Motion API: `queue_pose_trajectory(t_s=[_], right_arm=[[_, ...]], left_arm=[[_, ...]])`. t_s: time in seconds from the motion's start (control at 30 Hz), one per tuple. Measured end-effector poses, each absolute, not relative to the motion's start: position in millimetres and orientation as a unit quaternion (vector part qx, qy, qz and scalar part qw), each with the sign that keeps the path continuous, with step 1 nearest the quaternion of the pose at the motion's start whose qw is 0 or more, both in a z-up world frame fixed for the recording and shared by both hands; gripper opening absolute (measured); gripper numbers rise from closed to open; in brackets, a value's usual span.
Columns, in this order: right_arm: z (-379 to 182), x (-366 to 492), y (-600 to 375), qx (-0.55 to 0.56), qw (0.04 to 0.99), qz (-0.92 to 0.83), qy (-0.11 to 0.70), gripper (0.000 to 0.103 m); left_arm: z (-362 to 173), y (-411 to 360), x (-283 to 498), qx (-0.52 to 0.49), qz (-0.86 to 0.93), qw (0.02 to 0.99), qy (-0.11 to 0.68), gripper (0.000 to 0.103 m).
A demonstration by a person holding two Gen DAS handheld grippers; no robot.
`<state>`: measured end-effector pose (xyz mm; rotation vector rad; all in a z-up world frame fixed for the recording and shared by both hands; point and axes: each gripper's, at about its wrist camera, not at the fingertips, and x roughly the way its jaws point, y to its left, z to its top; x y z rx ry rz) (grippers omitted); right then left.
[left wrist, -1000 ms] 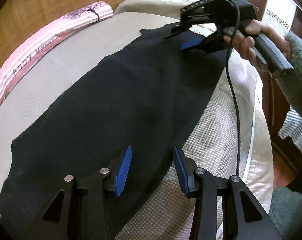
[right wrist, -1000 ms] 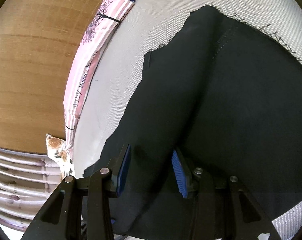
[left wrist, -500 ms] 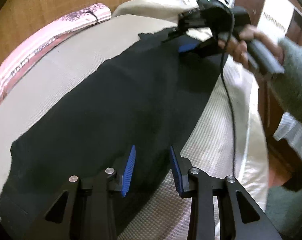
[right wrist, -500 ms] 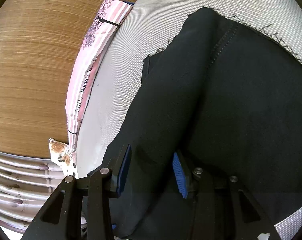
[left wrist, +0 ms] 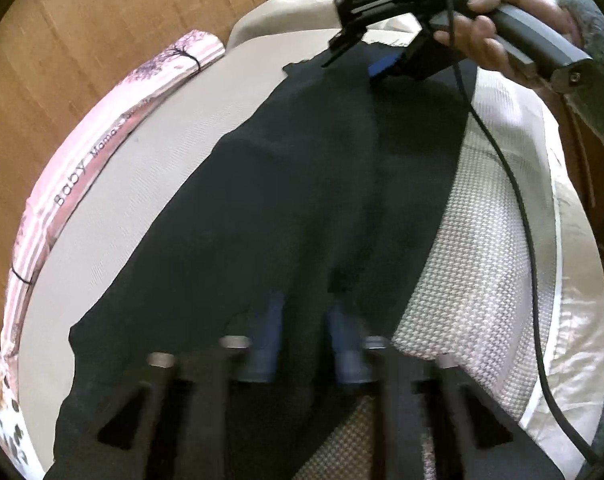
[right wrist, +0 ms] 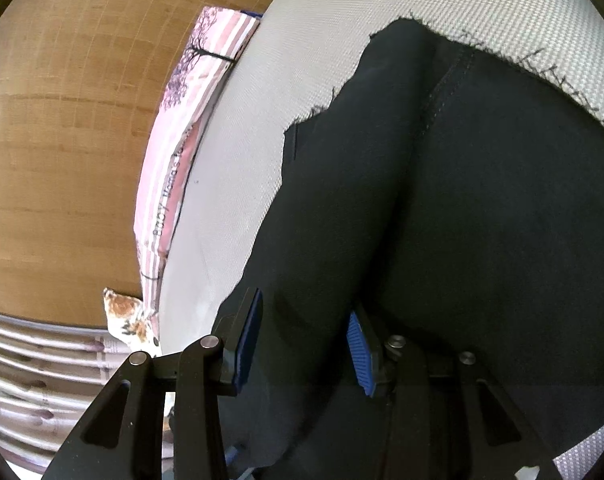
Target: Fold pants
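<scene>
A big bed (left wrist: 482,280) with a bumpy, woven beige cover fills most of both views. Behind it stands a brown wooden wall (left wrist: 81,60).

The black pants (left wrist: 302,200) lie spread out long across the bed cover. They reach from the near edge of the left wrist view up to the far end of the bed. In the right wrist view the pants (right wrist: 482,200) show a stitched seam and a frayed edge with loose threads.

A long pink striped pack (left wrist: 101,160) with the word "Baby" on it lies along the far side of the bed, next to the wall. It is apart from the pants.

The left gripper (left wrist: 306,340) looks blurry. Its blue fingers are closing, and a fold of the black pants sits between them. The gap is narrow, and the cloth bunches up there.

The right gripper (right wrist: 302,344) has its blue pads set partly apart with a ridge of pants cloth between them. The pads seem to press on the cloth. In the left wrist view, a hand (left wrist: 490,24) in a fuzzy grey sleeve (left wrist: 590,28) holds this right gripper (left wrist: 362,56) at the far end of the pants. A black cable (left wrist: 518,208) hangs down from it across the bed.
</scene>
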<state>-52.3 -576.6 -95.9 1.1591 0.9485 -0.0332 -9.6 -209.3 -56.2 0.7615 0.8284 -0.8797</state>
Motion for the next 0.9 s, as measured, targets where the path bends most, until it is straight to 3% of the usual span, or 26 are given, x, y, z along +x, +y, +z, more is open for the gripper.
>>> queue_pose_trajectory(t_s=[0.1,0.17,0.53,0.6,0.9], right_arm=[[-84.2,-46.9,-575.1,0.501,0.748,-0.024,0.435,0.022],[-71.7,-40.5,-572.3,0.483,0.760,-0.022,0.434,0.021],[-32.5,75.0,-524.9,0.406,0.787,0.042,0.462,0.023],[-37.0,91.2,-518.9,0.408,0.785,0.055,0.463,0.033],[-53.1,75.4,-567.2,0.428,0.781,0.006,0.456,0.034]], left_arm=[[-51.4,-206.0,-5.9,0.340,-0.399,0.765,0.374,0.009],[-47.1,-200.8,-0.8,0.319,-0.401,0.770,0.379,0.008],[-39.1,-170.9,42.6,0.183,-0.384,0.790,0.441,0.008],[-41.5,-165.8,50.1,0.171,-0.370,0.794,0.451,0.008],[-58.4,-158.4,63.4,0.147,-0.368,0.786,0.475,0.008]])
